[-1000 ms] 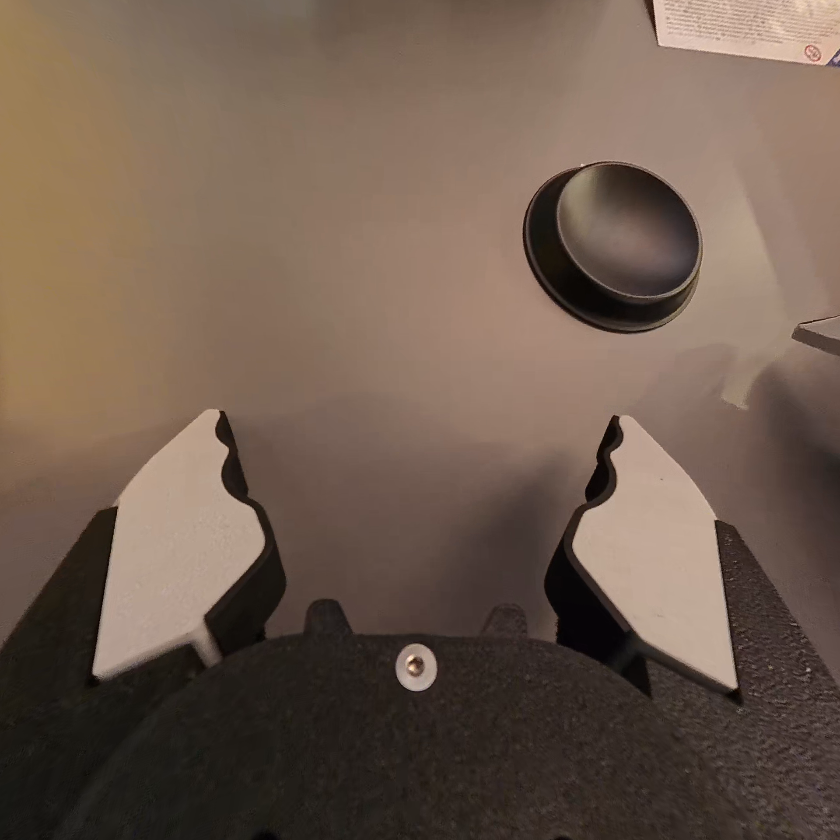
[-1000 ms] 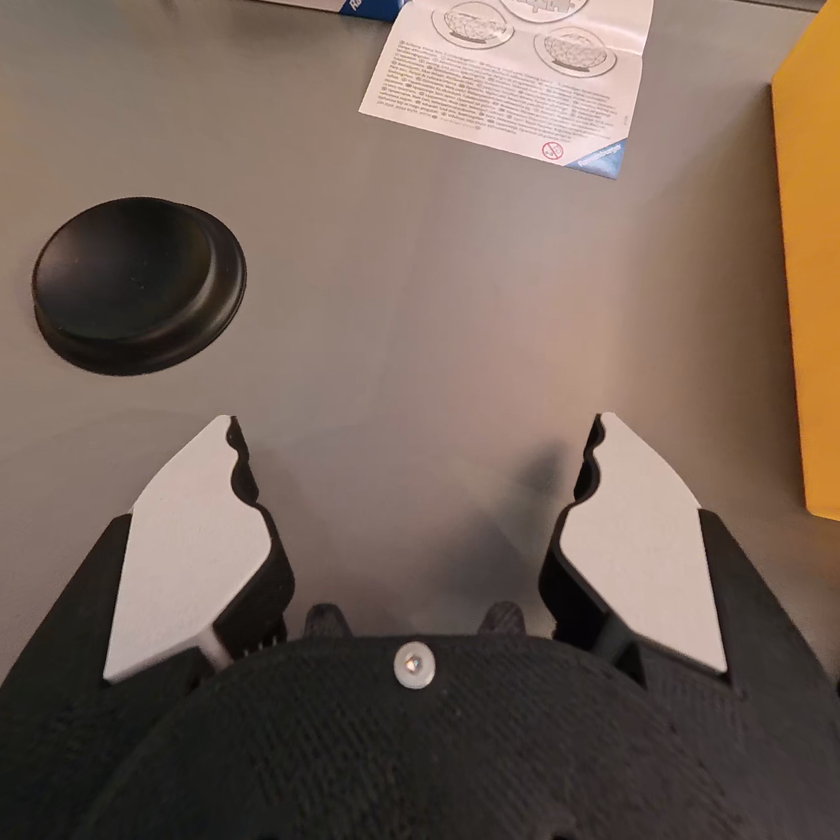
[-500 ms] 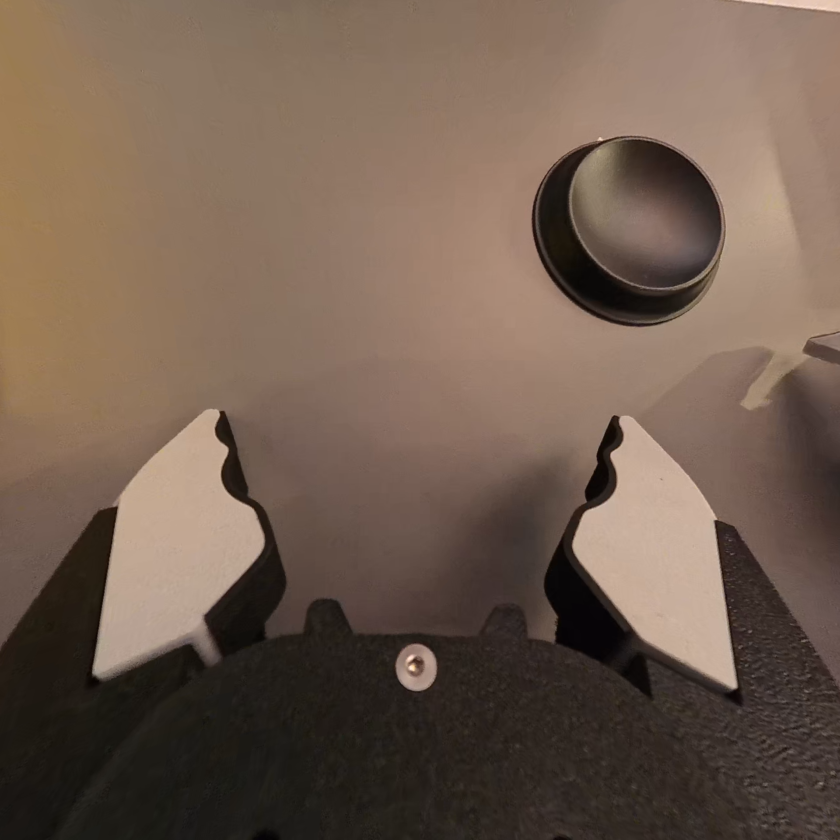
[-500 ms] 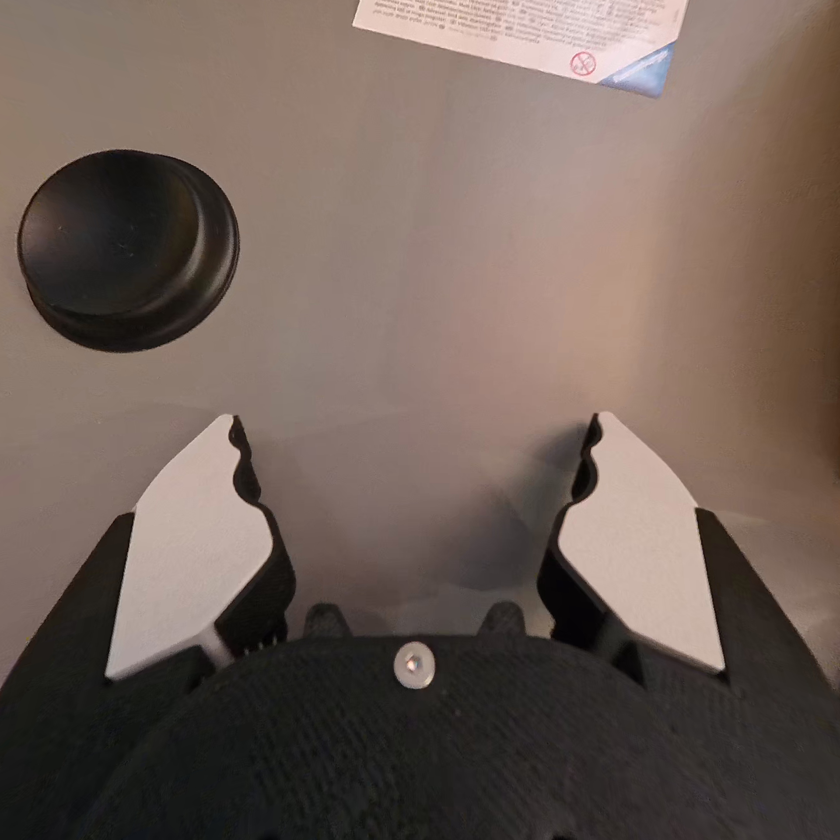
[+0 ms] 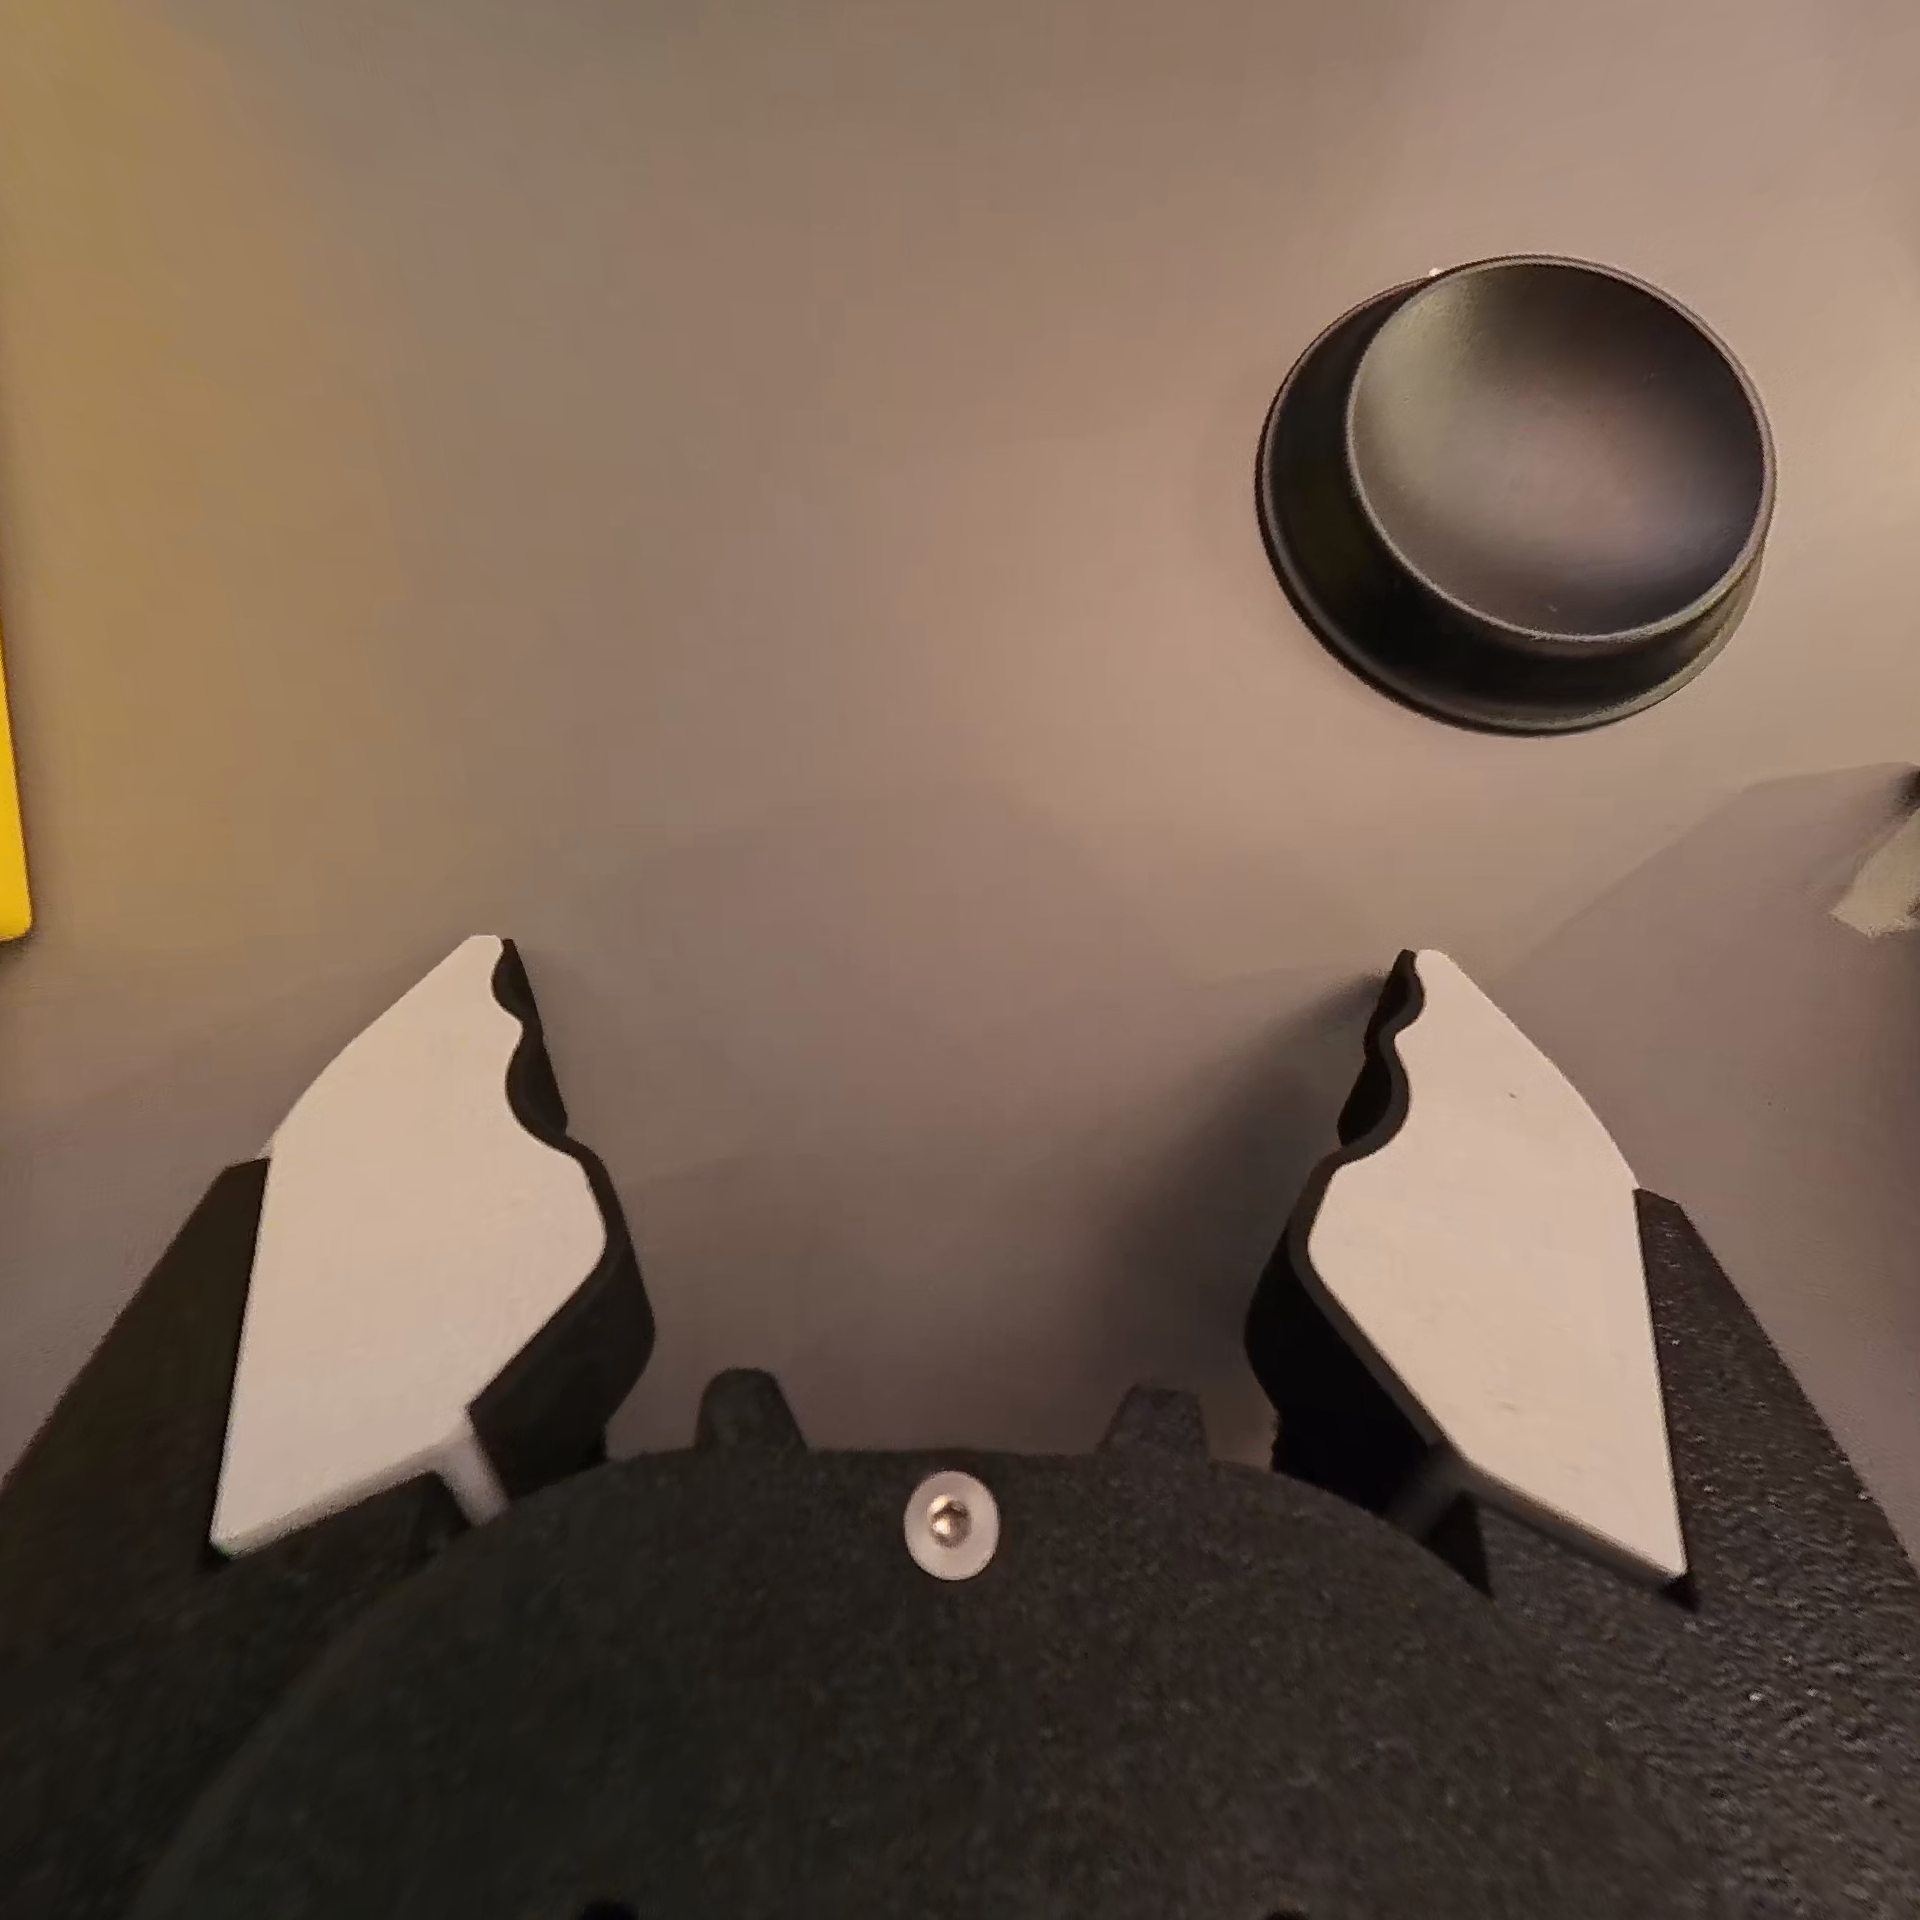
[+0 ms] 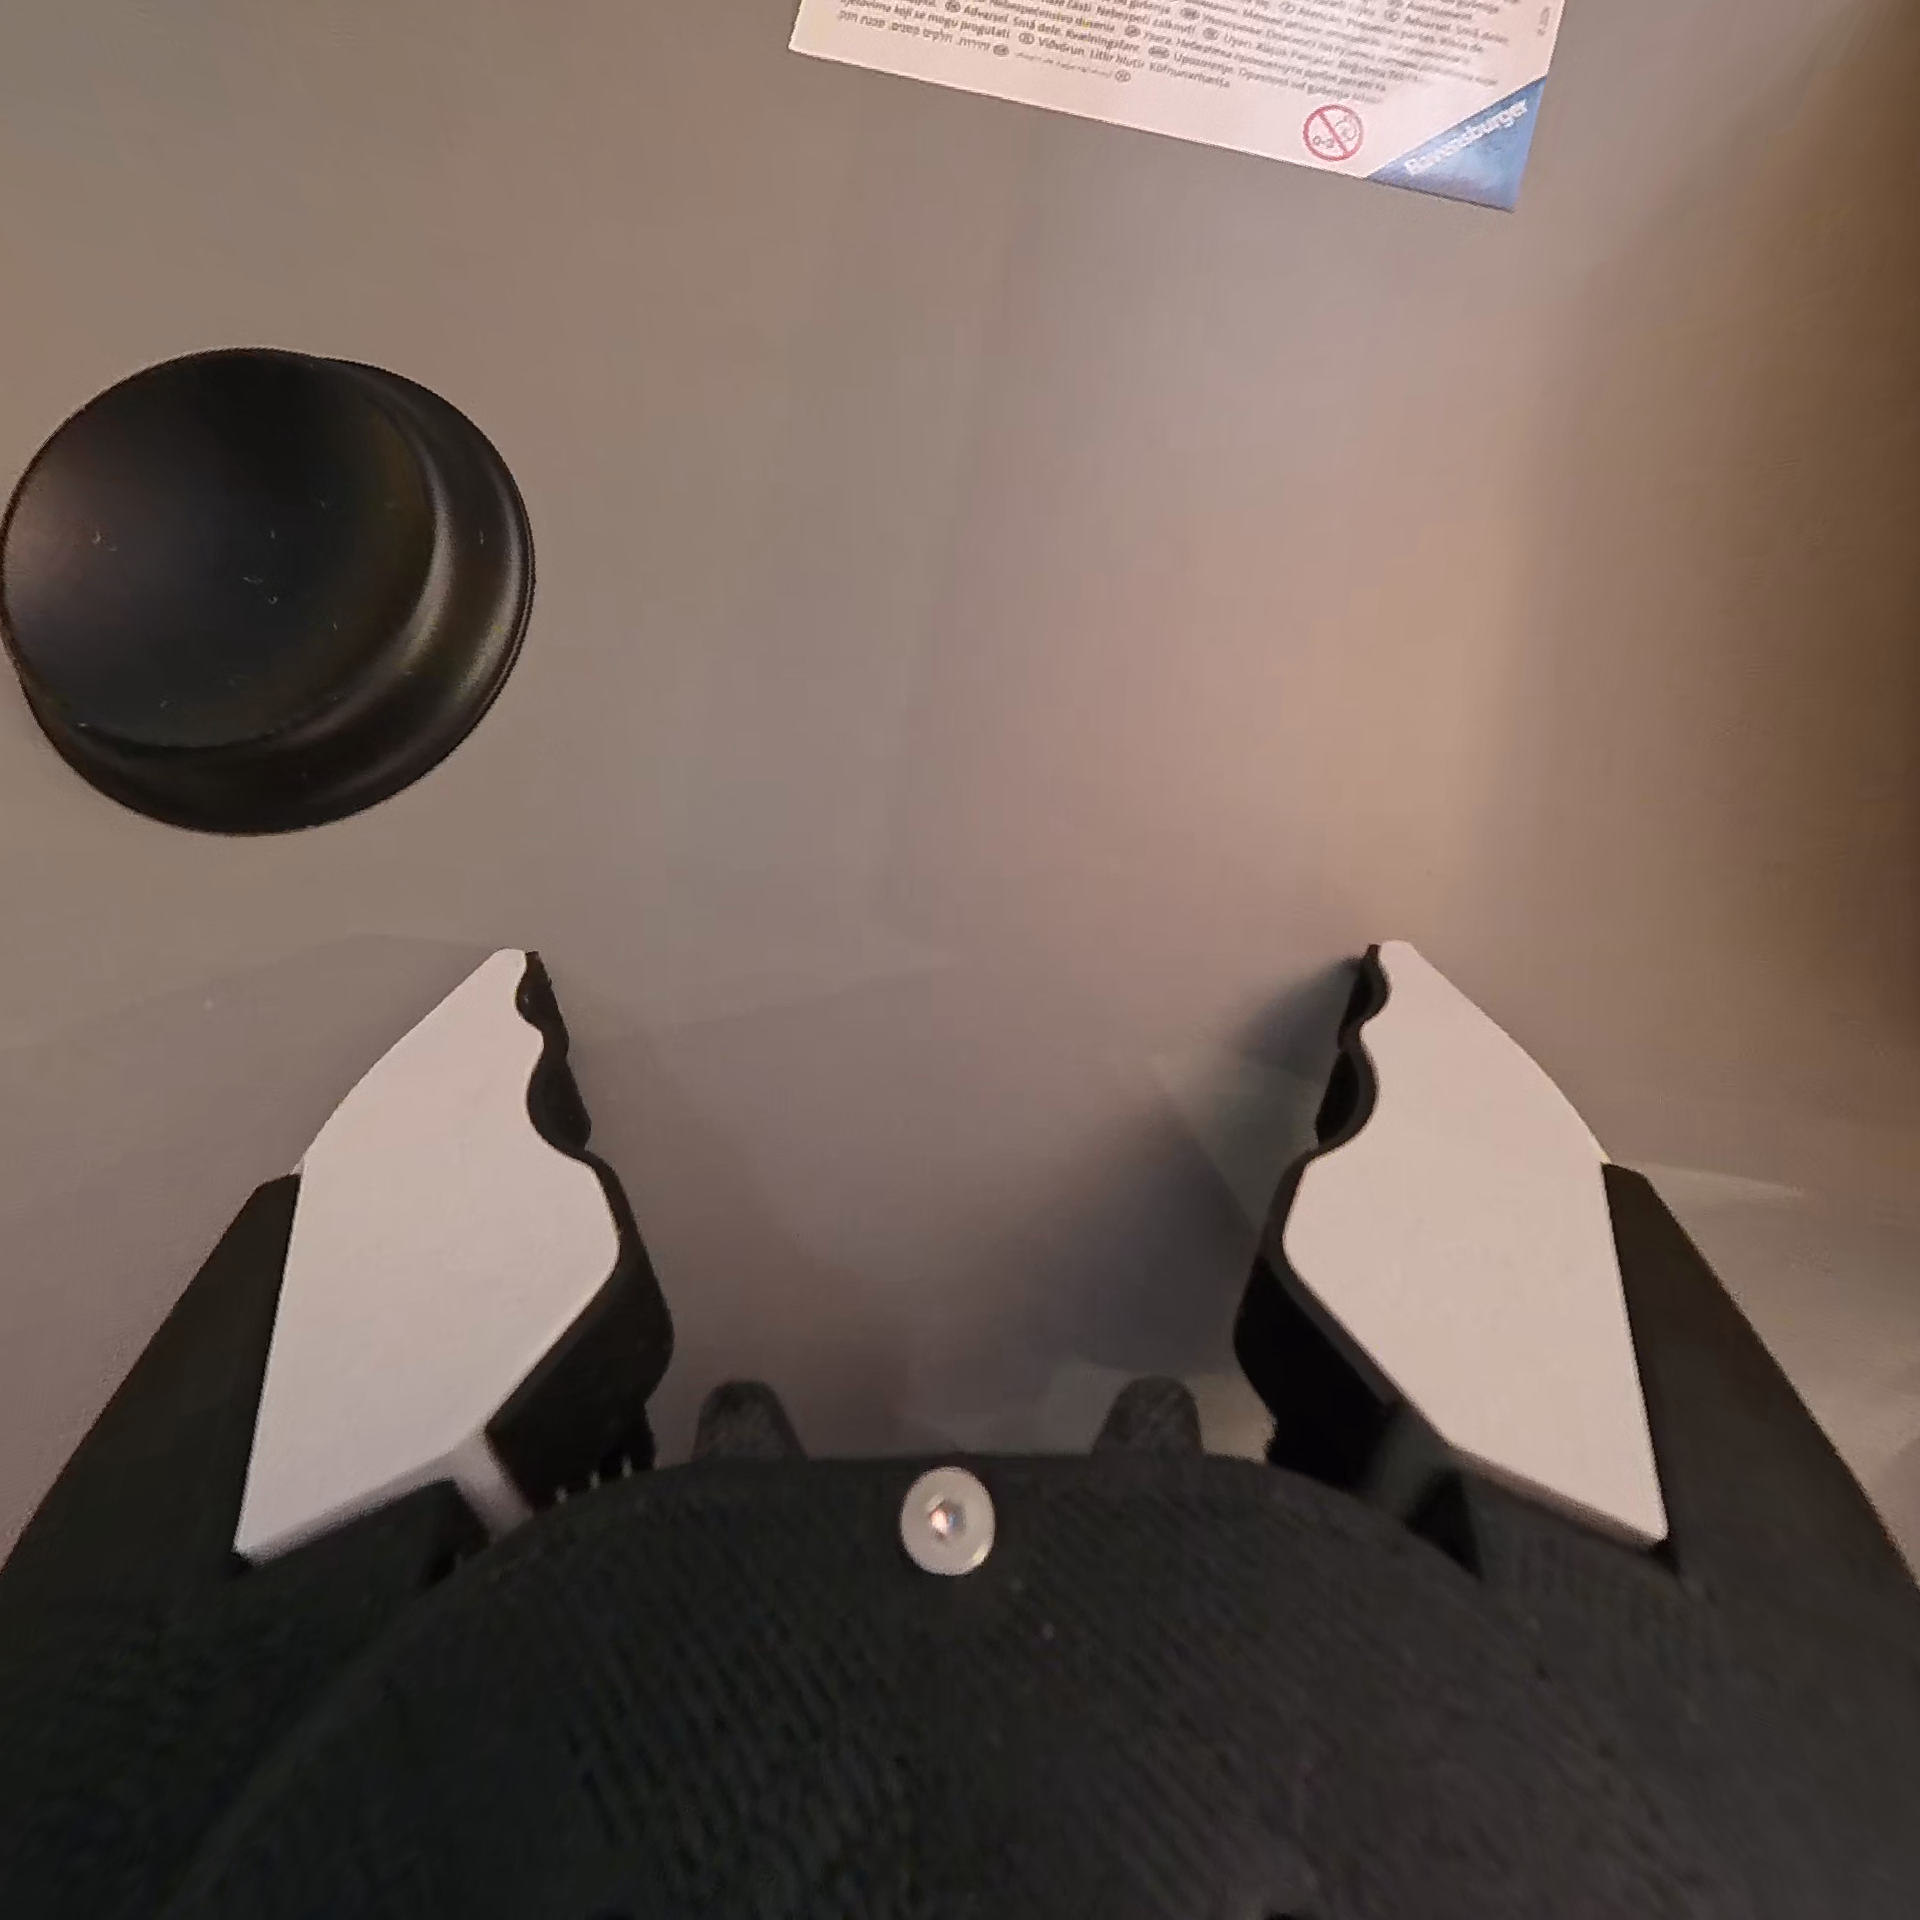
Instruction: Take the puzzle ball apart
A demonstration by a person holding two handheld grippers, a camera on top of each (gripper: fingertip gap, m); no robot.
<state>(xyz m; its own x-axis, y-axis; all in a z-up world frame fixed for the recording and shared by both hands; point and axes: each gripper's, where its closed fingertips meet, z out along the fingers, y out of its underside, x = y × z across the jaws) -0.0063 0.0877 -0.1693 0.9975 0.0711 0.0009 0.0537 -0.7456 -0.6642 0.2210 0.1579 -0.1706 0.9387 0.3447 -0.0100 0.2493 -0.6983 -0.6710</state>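
Note:
No puzzle ball shows in either view. A round black dished stand (image 5: pixel 1517 499) sits empty on the grey table, ahead and to the right of my left gripper (image 5: pixel 961 956). It also shows in the right wrist view (image 6: pixel 260 582), ahead and to the left of my right gripper (image 6: pixel 951 956). Both grippers are open and empty, held low over the bare table. The tip of the right gripper (image 5: pixel 1886 894) shows at the right edge of the left wrist view.
A white printed instruction sheet (image 6: pixel 1174 73) lies flat at the far side of the table. A yellow object (image 5: pixel 10 790) shows at the left edge of the left wrist view. The grey table (image 5: pixel 831 520) spreads around the stand.
Both grippers have drawn back and lower over the table. The yellow box has left the right wrist view, and a yellow edge has come into the left wrist view. Both stay open.

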